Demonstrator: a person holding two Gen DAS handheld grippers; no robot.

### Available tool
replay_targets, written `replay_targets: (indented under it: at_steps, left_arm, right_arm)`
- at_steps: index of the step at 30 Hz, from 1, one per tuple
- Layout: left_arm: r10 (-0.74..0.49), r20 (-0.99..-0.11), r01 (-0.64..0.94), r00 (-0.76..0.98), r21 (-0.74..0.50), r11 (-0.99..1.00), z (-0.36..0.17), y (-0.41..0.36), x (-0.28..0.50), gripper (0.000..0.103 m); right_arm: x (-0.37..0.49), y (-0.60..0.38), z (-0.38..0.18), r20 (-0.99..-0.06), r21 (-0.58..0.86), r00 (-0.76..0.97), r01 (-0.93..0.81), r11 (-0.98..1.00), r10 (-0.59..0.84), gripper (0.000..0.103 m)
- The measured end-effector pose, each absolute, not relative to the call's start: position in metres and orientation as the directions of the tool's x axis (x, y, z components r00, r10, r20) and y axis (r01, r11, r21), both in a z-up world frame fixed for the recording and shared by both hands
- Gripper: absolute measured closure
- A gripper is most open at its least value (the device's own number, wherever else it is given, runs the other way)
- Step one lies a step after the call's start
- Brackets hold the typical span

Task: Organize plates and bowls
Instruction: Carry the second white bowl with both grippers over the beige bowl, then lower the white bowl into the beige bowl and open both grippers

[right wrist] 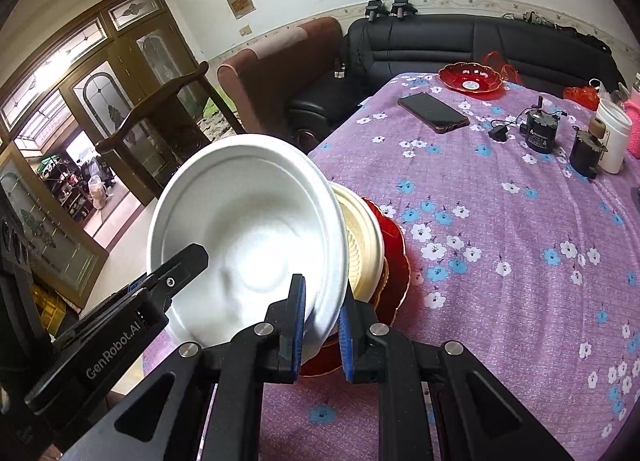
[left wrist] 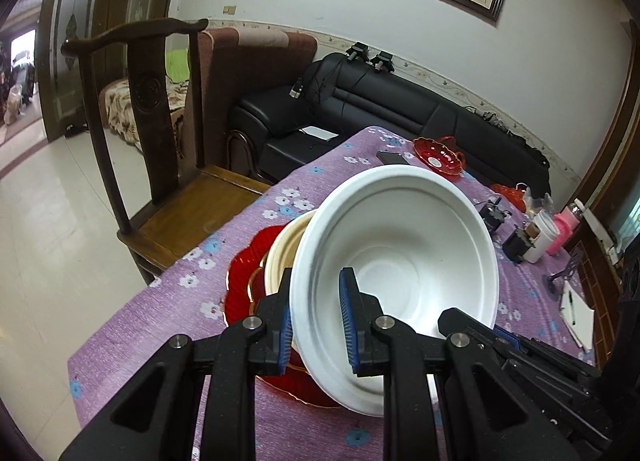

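Note:
A white bowl (left wrist: 400, 245) (right wrist: 248, 221) hangs tilted above a cream bowl (left wrist: 282, 257) (right wrist: 360, 245), which rests on a red plate (left wrist: 244, 281) (right wrist: 394, 257) on the purple flowered tablecloth. My left gripper (left wrist: 316, 321) is shut on the white bowl's near rim, one blue pad inside and one outside. On the opposite side of the same rim my right gripper (right wrist: 322, 317) is shut too. Each gripper's black finger (left wrist: 460, 321) (right wrist: 180, 265) shows in the other's view, against the bowl. The white bowl hides most of the cream bowl.
A second red dish (left wrist: 438, 159) (right wrist: 470, 77) and a phone (right wrist: 432, 111) lie at the table's far end. Small motors (right wrist: 540, 129), a white cup (right wrist: 612, 133) and a notebook (left wrist: 576, 313) stand to the right. A wooden chair (left wrist: 160, 141) stands beside the table's left edge.

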State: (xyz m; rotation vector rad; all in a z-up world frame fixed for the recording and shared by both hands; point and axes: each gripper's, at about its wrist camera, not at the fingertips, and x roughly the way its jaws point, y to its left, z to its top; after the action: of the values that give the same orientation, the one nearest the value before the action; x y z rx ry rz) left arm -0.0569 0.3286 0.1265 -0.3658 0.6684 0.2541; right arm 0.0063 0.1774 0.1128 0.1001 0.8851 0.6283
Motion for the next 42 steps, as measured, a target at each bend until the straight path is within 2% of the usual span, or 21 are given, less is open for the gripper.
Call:
replay_targets:
  at_steps: [10, 42]
  left_arm:
    - [0.159, -0.641, -0.356, 0.751, -0.190, 0.915, 0.123, 0.324, -0.055, 0.083]
    - [0.160, -0.688, -0.371, 0.708, -0.170, 0.913, 0.107, 0.335, -0.018, 0.083]
  right_arm:
    - [0.010, 0.182, 0.108, -0.693, 0.341, 0.461, -0.468, 0.815, 0.554, 0.086]
    - [0.038, 0.194, 0.095, -0.704, 0.336, 0.462, -0.451, 0.827, 0.539, 0.086]
